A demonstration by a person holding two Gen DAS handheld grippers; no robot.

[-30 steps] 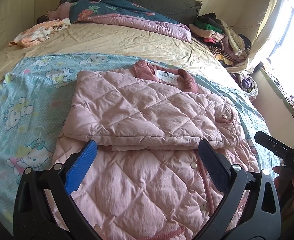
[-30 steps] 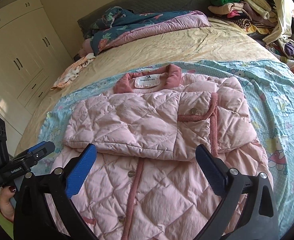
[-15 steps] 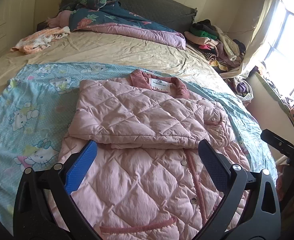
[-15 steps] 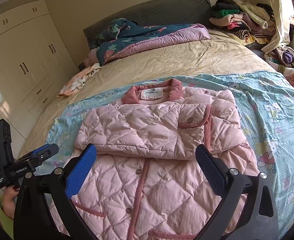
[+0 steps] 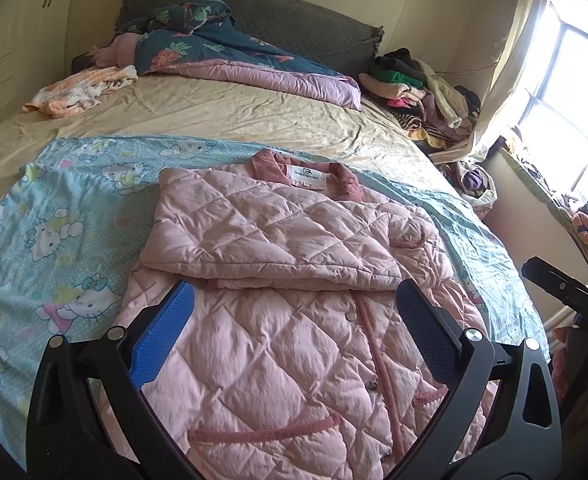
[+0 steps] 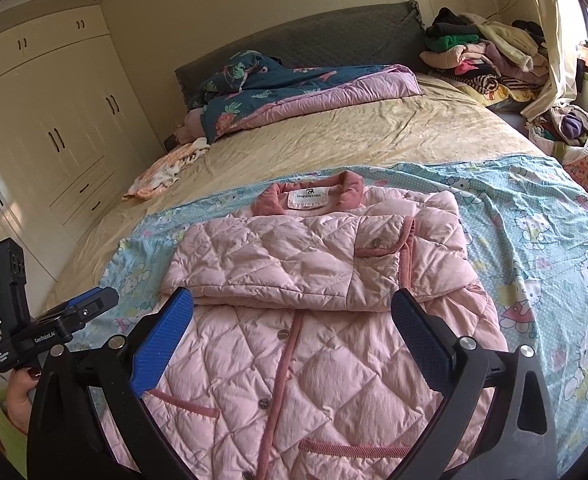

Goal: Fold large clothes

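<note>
A pink quilted jacket [image 5: 277,320] lies front-up on a blue cartoon-print sheet [image 5: 61,240] on the bed, collar at the far end. Both sleeves are folded across its chest. It also shows in the right wrist view [image 6: 294,320]. My left gripper [image 5: 294,304] is open and empty, held above the jacket's lower half. My right gripper [image 6: 291,308] is open and empty, also above the lower half. The left gripper shows at the left edge of the right wrist view [image 6: 73,320]. Part of the right gripper shows at the right edge of the left wrist view [image 5: 562,284].
A rumpled teal and pink duvet [image 5: 233,60] lies by the headboard. A small orange-and-white garment [image 5: 81,92] lies at the far left. A pile of clothes [image 5: 418,92] sits at the far right corner. White wardrobes [image 6: 45,140] stand left of the bed; a window [image 5: 574,100] is right.
Both grippers have pulled back and up from the jacket, so more of its lower half and hem pockets shows. The jacket has not moved. Both grippers stay open.
</note>
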